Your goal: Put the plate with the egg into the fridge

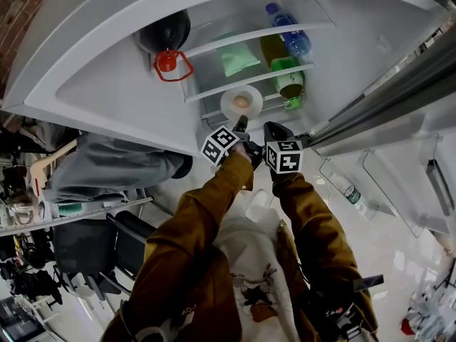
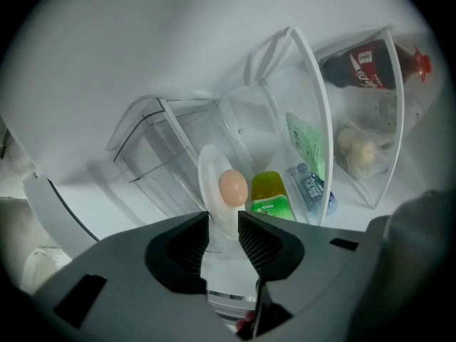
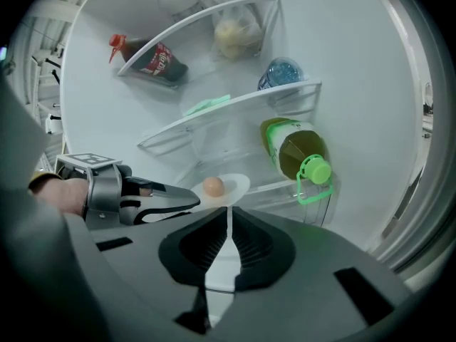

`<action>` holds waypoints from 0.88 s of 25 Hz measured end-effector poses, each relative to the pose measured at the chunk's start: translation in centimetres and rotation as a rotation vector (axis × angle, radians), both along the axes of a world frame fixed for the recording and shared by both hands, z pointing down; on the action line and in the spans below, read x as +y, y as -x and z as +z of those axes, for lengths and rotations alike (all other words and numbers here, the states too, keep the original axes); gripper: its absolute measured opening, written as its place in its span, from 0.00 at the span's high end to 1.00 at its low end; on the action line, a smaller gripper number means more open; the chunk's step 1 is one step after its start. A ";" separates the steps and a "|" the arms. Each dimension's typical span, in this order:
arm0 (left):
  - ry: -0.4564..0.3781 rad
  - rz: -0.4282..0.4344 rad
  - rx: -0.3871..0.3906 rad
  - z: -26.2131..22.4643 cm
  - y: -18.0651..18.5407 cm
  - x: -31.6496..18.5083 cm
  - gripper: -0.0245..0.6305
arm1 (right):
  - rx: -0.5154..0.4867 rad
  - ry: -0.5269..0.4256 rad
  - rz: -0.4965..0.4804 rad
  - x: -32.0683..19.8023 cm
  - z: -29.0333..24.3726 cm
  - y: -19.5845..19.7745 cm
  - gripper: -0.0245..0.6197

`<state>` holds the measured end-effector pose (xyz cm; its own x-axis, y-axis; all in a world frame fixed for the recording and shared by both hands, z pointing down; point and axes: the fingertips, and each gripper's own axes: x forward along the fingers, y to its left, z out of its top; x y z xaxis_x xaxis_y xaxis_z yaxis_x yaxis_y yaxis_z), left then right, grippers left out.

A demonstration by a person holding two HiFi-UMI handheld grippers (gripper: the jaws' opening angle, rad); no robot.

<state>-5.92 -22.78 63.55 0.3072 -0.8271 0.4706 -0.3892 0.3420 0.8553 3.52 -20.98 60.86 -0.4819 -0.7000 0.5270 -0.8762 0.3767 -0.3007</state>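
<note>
A small white plate (image 1: 232, 107) with a brown egg (image 1: 242, 101) on it hangs in front of the open fridge's lower shelves. My left gripper (image 1: 241, 125) is shut on the plate's near rim. In the left gripper view the plate (image 2: 211, 180) stands tilted between the jaws, and the egg (image 2: 233, 188) lies on it. My right gripper (image 1: 274, 131) stays just to the right of the left one, shut and empty. In the right gripper view its jaws meet at the middle (image 3: 228, 219). Beyond them are the plate (image 3: 234, 186), the egg (image 3: 213, 186) and the left gripper (image 3: 187, 200).
Wire shelves (image 1: 249, 80) hold a green-capped bottle of yellow-green drink (image 1: 288, 84), a blue water bottle (image 1: 291, 38) and a green packet (image 1: 238, 59). A dark bottle with a red cap (image 1: 169, 45) lies at the upper left. A clear drawer (image 2: 153, 155) sits low. The fridge door (image 1: 399, 169) stands open at right.
</note>
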 end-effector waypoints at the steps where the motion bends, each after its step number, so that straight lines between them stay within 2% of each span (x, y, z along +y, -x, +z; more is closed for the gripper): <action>1: -0.001 0.003 0.006 -0.1 -0.1 -0.1 0.79 | 0.001 0.001 -0.002 0.0 0.0 0.0 0.95; 10: -0.005 0.051 -0.008 -0.1 -0.9 0.6 0.79 | -0.006 0.013 -0.004 0.1 0.4 -0.3 0.95; 15: -0.046 0.123 -0.020 -0.7 -1.8 2.0 0.79 | -0.020 0.014 0.000 0.0 0.2 -0.2 0.95; 18: -0.067 0.170 -0.074 -0.9 -1.7 3.0 0.79 | -0.022 0.013 -0.007 0.0 0.1 0.0 0.95; 22: -0.100 0.288 -0.214 -1.2 -2.2 4.3 0.79 | -0.039 0.024 -0.003 0.0 0.3 0.3 0.95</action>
<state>-3.76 -18.52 62.33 0.4379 -0.7660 0.4707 -0.6308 0.1113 0.7680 3.24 -20.95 61.13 -0.5044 -0.6860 0.5244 -0.8625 0.3719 -0.3431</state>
